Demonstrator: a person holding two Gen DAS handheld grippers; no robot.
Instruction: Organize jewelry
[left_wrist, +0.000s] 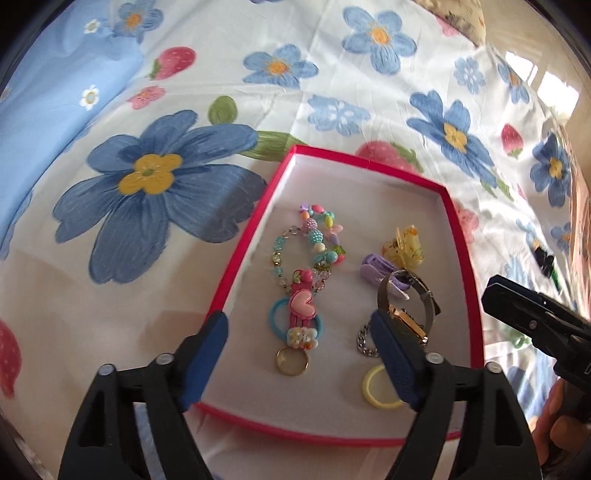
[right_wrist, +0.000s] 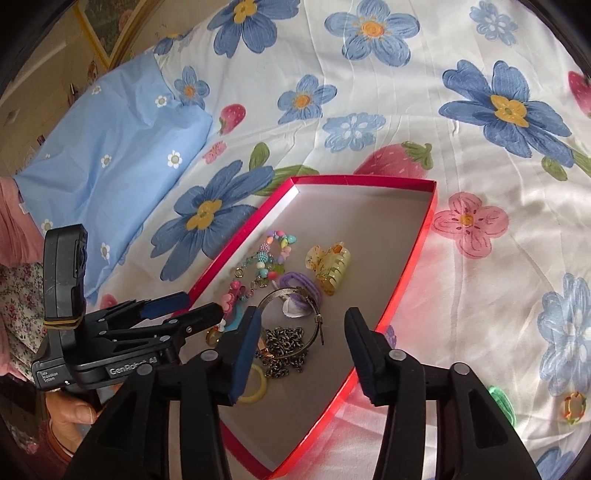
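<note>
left claw (left_wrist: 299, 325) wide, empty | right claw (right_wrist: 301, 339) agape, empty | watch (left_wrist: 406, 314) part-hidden by finger | tray (left_wrist: 236, 254) near corner cut off

Far half of red box (right_wrist: 369, 181) floor bare and passable; near half crowded by beaded bracelet (right_wrist: 271, 254), claw clip (right_wrist: 330, 266), chain (right_wrist: 284, 349).

bright daylight – glare at the right, fisheye-bent edges, slightly soft.

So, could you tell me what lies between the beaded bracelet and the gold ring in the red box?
In the left wrist view, the pink heart hair clip lies between the beaded bracelet and gold ring, over a blue hair tie.
</note>
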